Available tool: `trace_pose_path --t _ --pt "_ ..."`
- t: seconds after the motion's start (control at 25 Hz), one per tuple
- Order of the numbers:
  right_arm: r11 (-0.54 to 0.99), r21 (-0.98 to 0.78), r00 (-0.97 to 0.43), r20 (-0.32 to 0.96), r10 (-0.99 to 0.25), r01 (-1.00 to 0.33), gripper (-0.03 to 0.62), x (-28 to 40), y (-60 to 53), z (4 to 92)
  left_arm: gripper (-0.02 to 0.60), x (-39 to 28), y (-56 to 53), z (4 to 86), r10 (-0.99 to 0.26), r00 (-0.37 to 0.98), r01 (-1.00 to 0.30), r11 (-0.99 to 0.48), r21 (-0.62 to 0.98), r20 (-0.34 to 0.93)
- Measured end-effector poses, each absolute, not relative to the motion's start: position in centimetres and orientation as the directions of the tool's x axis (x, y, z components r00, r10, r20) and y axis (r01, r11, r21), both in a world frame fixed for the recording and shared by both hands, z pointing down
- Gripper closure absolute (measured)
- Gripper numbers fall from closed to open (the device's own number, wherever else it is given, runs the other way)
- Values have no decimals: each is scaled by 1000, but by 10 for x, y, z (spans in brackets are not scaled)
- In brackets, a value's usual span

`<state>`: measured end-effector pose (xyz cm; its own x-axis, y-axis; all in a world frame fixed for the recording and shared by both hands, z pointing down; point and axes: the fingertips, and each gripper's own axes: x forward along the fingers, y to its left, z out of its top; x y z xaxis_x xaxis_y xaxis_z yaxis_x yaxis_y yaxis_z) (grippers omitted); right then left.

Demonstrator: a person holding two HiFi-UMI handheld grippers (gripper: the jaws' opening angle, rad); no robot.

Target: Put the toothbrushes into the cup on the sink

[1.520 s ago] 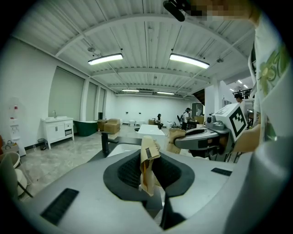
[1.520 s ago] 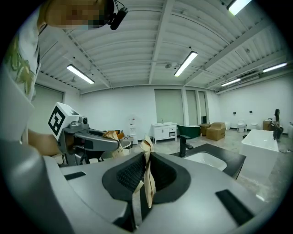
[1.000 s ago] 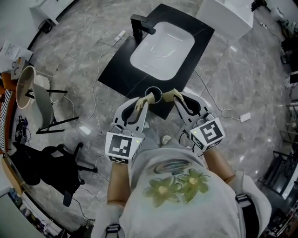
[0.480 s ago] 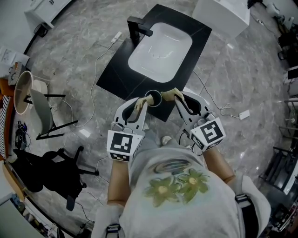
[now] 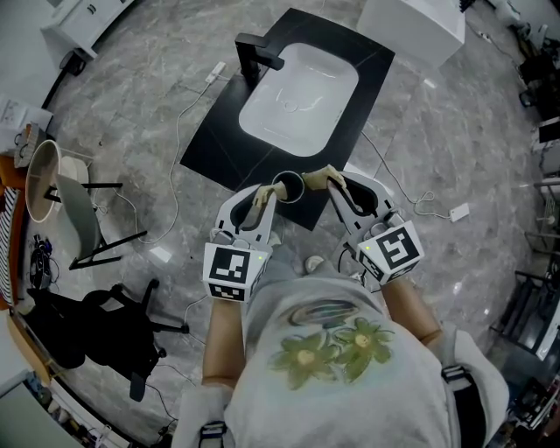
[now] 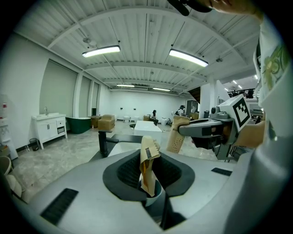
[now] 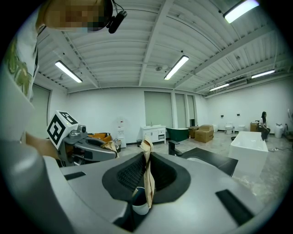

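Note:
The head view shows the cup (image 5: 287, 185), white-rimmed and dark inside, on the near corner of the black sink counter (image 5: 219, 140). My left gripper (image 5: 262, 194) is just left of the cup, shut on a toothbrush in a tan paper wrapper (image 5: 260, 196). My right gripper (image 5: 325, 180) is just right of it, shut on a second wrapped toothbrush (image 5: 320, 179). In the left gripper view the wrapper (image 6: 148, 160) stands upright between the shut jaws, and the right gripper (image 6: 208, 130) shows ahead. In the right gripper view a wrapper (image 7: 147, 178) is pinched the same way.
A white basin (image 5: 297, 87) and a black tap (image 5: 254, 51) lie beyond the cup. Cables (image 5: 182, 131) trail over the marble floor. A lamp and stand (image 5: 52, 188) and a black chair (image 5: 87, 324) are at the left. A white block (image 5: 420, 22) stands at the top right.
The left gripper has sunk a little beside the cup. The right gripper keeps its place. Both stay shut on their wrapped toothbrushes.

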<state>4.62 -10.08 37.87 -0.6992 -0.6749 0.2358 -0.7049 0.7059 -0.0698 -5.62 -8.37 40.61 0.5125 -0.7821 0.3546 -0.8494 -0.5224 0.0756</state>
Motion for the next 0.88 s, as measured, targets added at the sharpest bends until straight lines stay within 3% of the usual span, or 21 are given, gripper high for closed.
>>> trace_pose_path --t 0.88 --pt "707 -70 -699 243 -672 -704 536 47 -103 383 512 -53 -92 444 -757 492 -859 -501 101 429"
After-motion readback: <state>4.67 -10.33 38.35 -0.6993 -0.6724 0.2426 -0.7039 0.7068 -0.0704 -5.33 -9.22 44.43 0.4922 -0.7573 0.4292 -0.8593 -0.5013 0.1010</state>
